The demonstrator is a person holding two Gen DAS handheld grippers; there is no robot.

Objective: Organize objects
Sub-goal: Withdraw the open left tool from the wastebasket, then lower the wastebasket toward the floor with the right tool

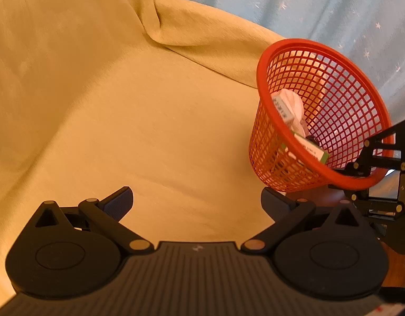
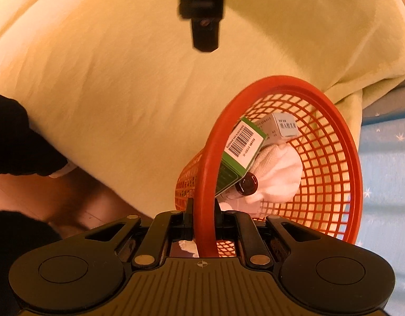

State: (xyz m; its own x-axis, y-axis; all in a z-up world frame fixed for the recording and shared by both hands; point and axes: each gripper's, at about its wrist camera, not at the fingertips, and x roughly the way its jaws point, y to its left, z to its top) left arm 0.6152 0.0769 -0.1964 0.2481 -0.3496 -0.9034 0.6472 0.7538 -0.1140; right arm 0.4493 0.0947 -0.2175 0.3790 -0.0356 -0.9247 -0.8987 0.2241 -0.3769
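Right gripper: your right gripper (image 2: 202, 221) is clamped on the rim of the red mesh basket (image 2: 331, 163), jaws closed on either side of the rim's lower arc.
Left gripper: your left gripper (image 1: 197, 202) has its fingers spread wide with nothing between them, hanging over the yellow cloth (image 1: 123, 105).
Basket position: it is lifted and tipped, mouth turned partly sideways, at the edge of the yellow cloth, with the blue star-patterned fabric (image 1: 334, 8) behind it.
Contents: a green-edged box with a barcode (image 2: 243, 142), a grey box (image 2: 281, 126), a white cloth bundle (image 2: 278, 173) and a small dark brown bottle (image 2: 246, 184) lie stacked against the lower wall.
Spill risk: tilt it further and the green-edged box (already leaning up toward the rim) would likely slide out first, the bottle after it.
Grip risk: you are holding a loaded basket by one thin rim only, so it may swing or twist in the jaws if you move fast.
Set-down risk: the cloth is soft and creased, so the basket could settle crooked and roll.
Hidden: the basket's base and whatever is under the bundle cannot be seen; the box print is too small to read.
Cut off: a dark sleeve (image 2: 18, 137) enters the right wrist view at the left edge, its hand out of frame.
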